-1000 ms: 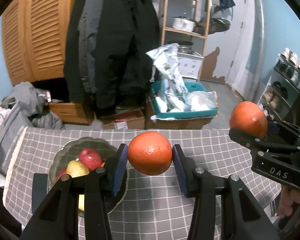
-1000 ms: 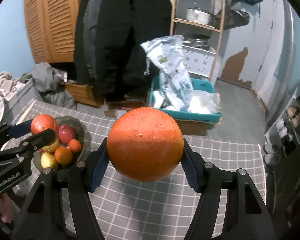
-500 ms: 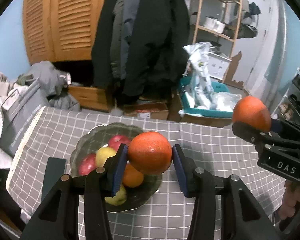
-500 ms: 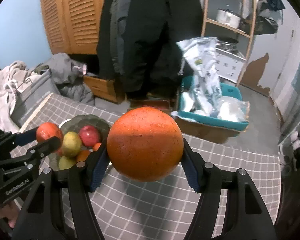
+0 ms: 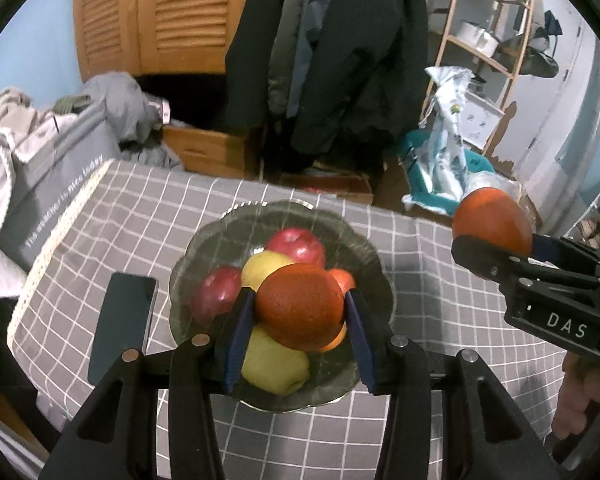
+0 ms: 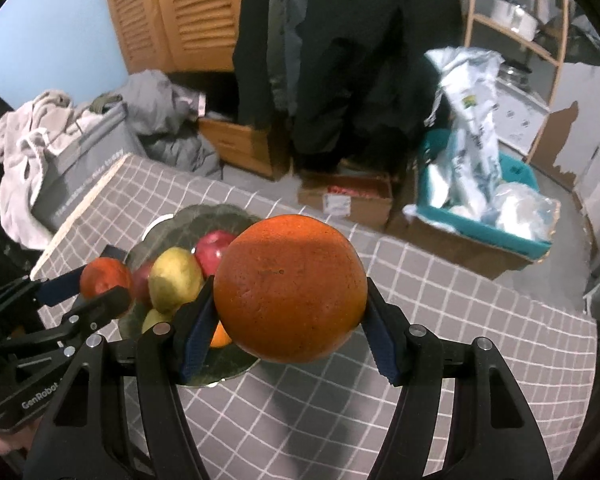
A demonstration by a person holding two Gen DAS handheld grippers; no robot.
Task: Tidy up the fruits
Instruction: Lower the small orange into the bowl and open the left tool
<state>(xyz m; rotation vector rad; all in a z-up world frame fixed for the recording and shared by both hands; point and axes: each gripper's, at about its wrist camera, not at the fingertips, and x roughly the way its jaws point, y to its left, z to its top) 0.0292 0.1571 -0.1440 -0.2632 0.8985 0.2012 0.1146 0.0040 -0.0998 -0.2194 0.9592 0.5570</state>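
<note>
While you are holding both claws over the checked worktop (image 5: pixel 148 216), the widest thing under you is that grey gridded cloth, and the glass fruit bowl (image 5: pixel 364 248) is sitting on it near the middle of the left wrist view. A dark phone (image 5: pixel 122 324) is lying flat on the cloth at about 9 o'clock from the bowl, just beside its rim.

Inside the bowl, two red apples (image 5: pixel 298 242), two yellow apples (image 5: pixel 274 364) and a small orange fruit (image 5: pixel 342 278) are already piling up, leaving little bare glass.

Your left claw (image 5: pixel 300 320) is clenching an orange (image 5: pixel 298 306) between its blue pads, and it is hanging over the bowl's middle, above the heap; whether it is touching the fruit below, you cannot tell from here. Your right claw (image 6: pixel 288 326) is gripping the larger orange (image 6: pixel 290 288) firmly too, and it is sitting at about 3 o'clock from the bowl, off the rim and over bare cloth.

So, by my reading, you are doing the placing step for the left orange, with the right one waiting its turn. Next you are likely needing to lower the left orange into a hollow between the apples before releasing, since a round fruit dropped on a crowded heap could roll out. Then bring the right claw toward 9 o'clock, over the bowl.
</note>
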